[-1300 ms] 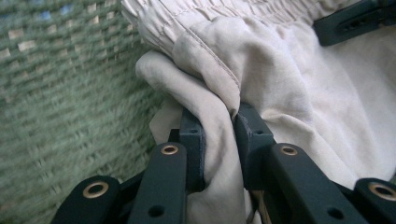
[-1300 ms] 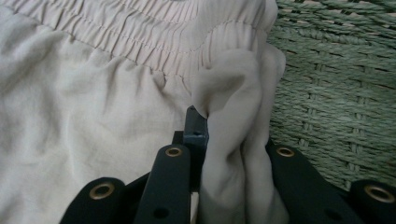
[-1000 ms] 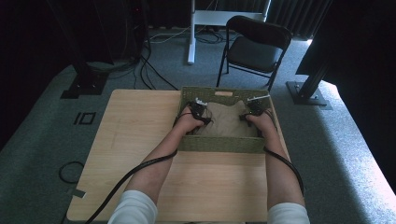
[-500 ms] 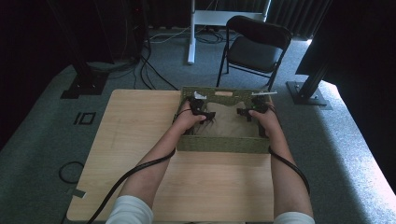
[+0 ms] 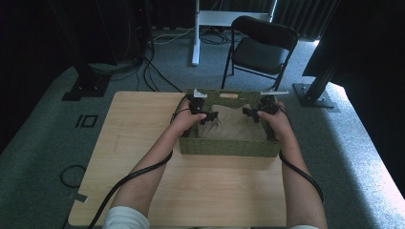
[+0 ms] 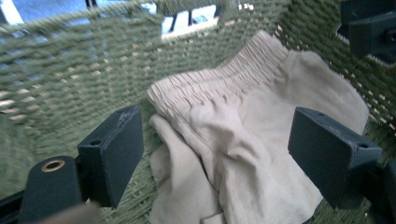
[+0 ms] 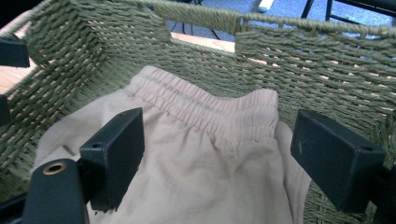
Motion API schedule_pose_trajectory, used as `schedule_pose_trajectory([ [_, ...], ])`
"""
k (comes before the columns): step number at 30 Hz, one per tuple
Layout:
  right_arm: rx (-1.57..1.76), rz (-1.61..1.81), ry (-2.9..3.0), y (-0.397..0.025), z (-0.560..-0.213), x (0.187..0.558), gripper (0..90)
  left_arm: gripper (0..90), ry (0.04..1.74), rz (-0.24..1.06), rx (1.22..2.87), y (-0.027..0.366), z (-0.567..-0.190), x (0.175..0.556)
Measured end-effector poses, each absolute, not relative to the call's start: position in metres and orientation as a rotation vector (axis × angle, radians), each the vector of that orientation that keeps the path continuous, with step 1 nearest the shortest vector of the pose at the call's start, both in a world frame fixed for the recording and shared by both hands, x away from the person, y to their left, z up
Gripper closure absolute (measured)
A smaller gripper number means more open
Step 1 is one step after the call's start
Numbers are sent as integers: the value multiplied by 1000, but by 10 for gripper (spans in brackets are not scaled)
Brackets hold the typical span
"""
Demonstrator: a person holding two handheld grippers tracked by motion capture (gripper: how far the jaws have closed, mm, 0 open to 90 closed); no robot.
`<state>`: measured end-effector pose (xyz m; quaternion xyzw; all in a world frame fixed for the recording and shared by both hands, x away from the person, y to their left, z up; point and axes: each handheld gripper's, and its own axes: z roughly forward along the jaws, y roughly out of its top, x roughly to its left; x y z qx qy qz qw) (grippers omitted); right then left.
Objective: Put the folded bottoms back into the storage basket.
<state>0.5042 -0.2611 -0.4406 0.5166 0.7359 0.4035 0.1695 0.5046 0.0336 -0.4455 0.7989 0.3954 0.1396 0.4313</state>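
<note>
Dark curtains ring the pale wooden table (image 5: 143,143), where a beige elastic-waisted cloth garment (image 5: 234,125) lies inside a green woven basket (image 5: 229,148). Left gripper (image 5: 210,116) and right gripper (image 5: 249,112) hover just above it, jaws spread wide, waistband running crosswise ahead of both.

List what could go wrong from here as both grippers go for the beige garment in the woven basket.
1. Both grippers, the left gripper and the right gripper, are open over the beige garment; a shallow pinch may catch only a loose fold and slip.
2. The elastic waistband lies against the green woven basket wall, so fingers could snag the weave.
3. Pulling up might drag the light basket along.
</note>
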Motion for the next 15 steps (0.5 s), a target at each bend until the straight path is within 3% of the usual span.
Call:
schedule_pose_trajectory([
  [15, 1417, 1205, 2100, -255, -416, 483, 172, 179, 903, 349, 2025, 35, -421, 484],
])
